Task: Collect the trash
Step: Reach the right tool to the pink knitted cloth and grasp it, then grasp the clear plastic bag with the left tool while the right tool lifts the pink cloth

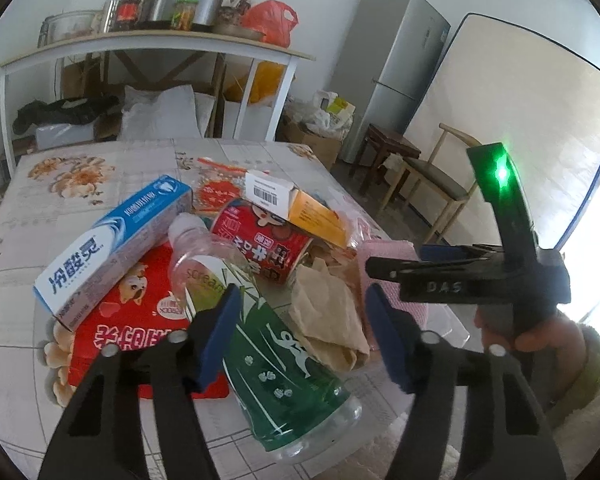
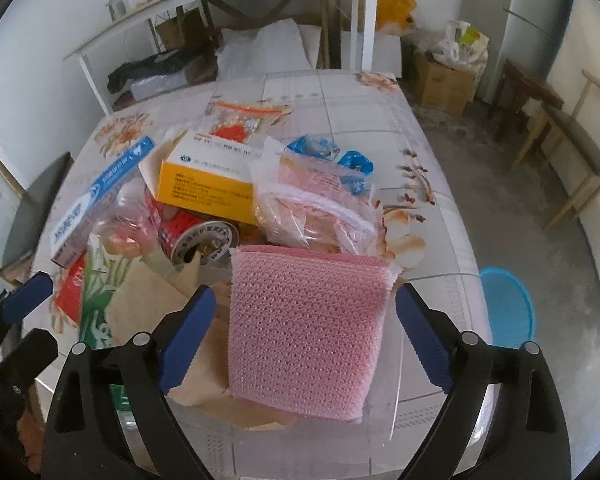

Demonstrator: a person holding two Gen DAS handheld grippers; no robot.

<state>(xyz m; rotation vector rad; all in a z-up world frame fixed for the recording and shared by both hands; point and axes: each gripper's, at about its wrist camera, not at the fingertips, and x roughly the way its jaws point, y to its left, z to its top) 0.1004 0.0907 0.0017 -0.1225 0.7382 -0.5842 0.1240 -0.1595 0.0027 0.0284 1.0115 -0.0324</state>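
Observation:
Trash is piled on the floral table (image 1: 84, 168). A green-labelled plastic bottle (image 1: 284, 356) lies between my open left gripper's (image 1: 300, 328) blue pads, beside crumpled brown paper (image 1: 328, 316). Around it lie a toothpaste box (image 1: 112, 248), a red flat pack (image 1: 140, 328), a red can (image 1: 264, 240) and a yellow box (image 1: 308, 208). My right gripper (image 2: 304, 328) is open around a pink mesh sponge (image 2: 306, 328), not touching it. The sponge lies in a clear plastic container (image 2: 380, 420). The right gripper shows in the left wrist view (image 1: 396, 268).
A blue bin (image 2: 508, 304) stands on the floor right of the table. Wooden chairs (image 2: 572, 152) and a fridge (image 1: 392, 68) are at the right. A shelf table (image 1: 148, 52) with jars stands behind. Plastic bags (image 2: 312, 208) lie behind the sponge.

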